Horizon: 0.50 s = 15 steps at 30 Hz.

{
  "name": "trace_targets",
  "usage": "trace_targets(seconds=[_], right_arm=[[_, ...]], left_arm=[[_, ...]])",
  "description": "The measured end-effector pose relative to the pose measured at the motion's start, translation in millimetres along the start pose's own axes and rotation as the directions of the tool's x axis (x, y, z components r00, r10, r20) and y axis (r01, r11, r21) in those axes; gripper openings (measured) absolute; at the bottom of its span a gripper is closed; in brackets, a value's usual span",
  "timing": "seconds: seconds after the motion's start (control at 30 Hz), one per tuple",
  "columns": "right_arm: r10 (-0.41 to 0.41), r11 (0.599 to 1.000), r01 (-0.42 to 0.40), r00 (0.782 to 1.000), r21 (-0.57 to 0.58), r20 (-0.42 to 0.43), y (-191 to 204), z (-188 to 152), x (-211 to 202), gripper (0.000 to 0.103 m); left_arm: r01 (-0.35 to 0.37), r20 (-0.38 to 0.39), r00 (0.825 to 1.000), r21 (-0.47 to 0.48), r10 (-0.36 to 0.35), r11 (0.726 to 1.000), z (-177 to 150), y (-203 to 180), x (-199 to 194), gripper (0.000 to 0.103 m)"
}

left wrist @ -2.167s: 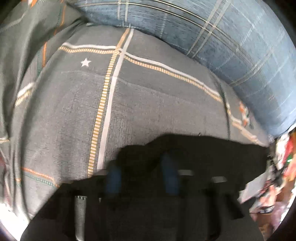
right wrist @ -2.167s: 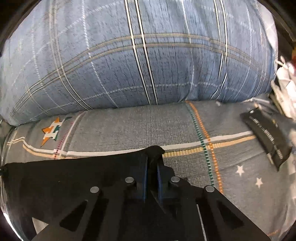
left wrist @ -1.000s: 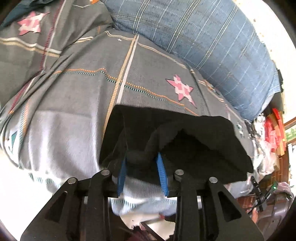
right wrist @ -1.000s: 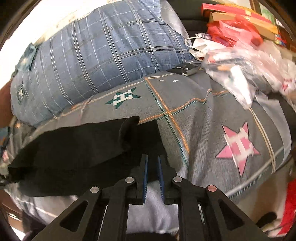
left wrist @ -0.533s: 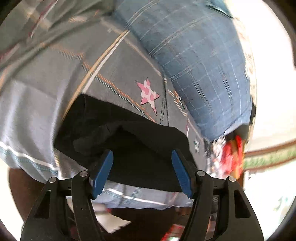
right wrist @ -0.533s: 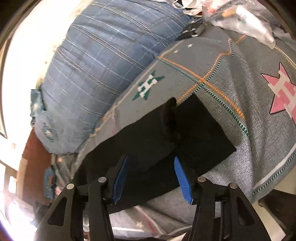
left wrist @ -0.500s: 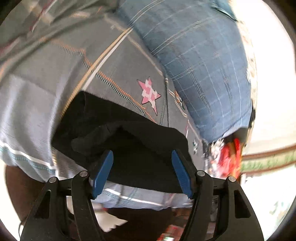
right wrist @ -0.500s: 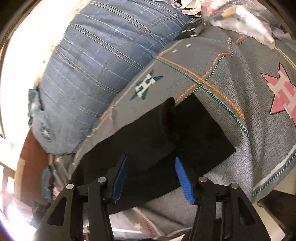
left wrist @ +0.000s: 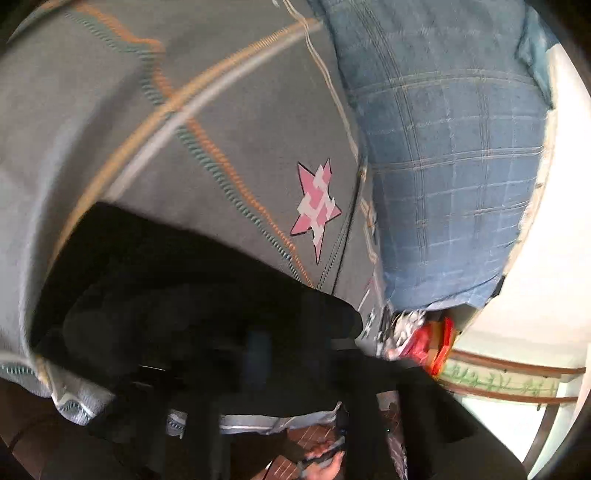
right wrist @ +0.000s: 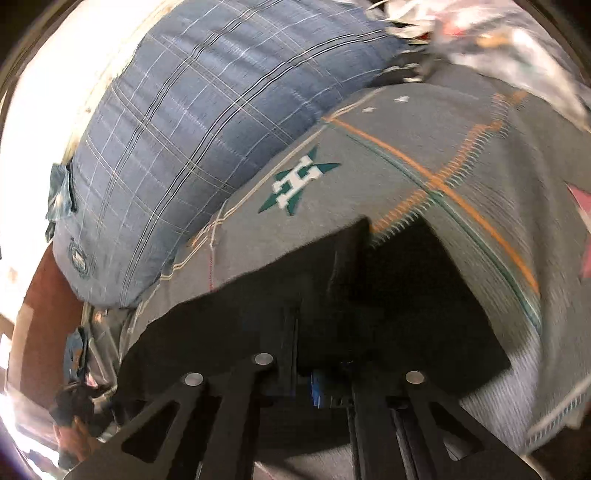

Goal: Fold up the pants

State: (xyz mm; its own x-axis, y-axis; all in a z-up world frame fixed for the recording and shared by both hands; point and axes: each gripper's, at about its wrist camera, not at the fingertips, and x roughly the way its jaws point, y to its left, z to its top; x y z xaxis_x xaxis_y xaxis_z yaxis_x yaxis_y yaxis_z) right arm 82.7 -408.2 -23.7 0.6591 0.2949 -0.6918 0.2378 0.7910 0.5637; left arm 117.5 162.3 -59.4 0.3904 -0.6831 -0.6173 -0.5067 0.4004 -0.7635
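Note:
The black pants [left wrist: 192, 288] lie folded in a flat block near the front edge of the grey patterned bedspread [left wrist: 110, 110]. They also show in the right wrist view [right wrist: 388, 302], with a raised fold ridge running up their middle. My left gripper [left wrist: 288, 354] is over the pants, dark and blurred, its blue pads hard to make out. My right gripper [right wrist: 321, 380] hovers over the pants' near edge, and only one blue pad [right wrist: 317, 387] shows.
A big blue plaid pillow [left wrist: 443, 147] lies along the back of the bed, also in the right wrist view [right wrist: 184, 147]. Red packages [left wrist: 432, 343] and plastic bags [right wrist: 498, 33] sit at the bed's right end. The floor shows below the bed's front edge.
Both grippers opened and let go of the pants about half a second ago. Since then both views have swung and blurred, and the fingers now look closer together over the pants.

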Motion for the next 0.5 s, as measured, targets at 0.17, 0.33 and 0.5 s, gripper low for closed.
trace_targets(seconds=[0.17, 0.33, 0.5], right_arm=[[0.131, 0.991, -0.127, 0.984, -0.037, 0.123, 24.9, 32.3, -39.3, 0.004], [0.091, 0.994, -0.080, 0.985, -0.078, 0.144, 15.2, 18.8, -61.2, 0.004], [0.060, 0.998, -0.059, 0.995, -0.016, 0.085, -13.2, -1.6, -45.8, 0.004]], left_arm=[[0.021, 0.034, 0.999, 0.179, -0.027, 0.984, -11.4, -51.1, -22.0, 0.003], [0.001, 0.062, 0.998, 0.251, -0.017, 0.968, -45.4, -41.6, -38.5, 0.004], [0.008, 0.005, 1.000, 0.098, -0.009, 0.995, -55.0, 10.6, -30.3, 0.012]])
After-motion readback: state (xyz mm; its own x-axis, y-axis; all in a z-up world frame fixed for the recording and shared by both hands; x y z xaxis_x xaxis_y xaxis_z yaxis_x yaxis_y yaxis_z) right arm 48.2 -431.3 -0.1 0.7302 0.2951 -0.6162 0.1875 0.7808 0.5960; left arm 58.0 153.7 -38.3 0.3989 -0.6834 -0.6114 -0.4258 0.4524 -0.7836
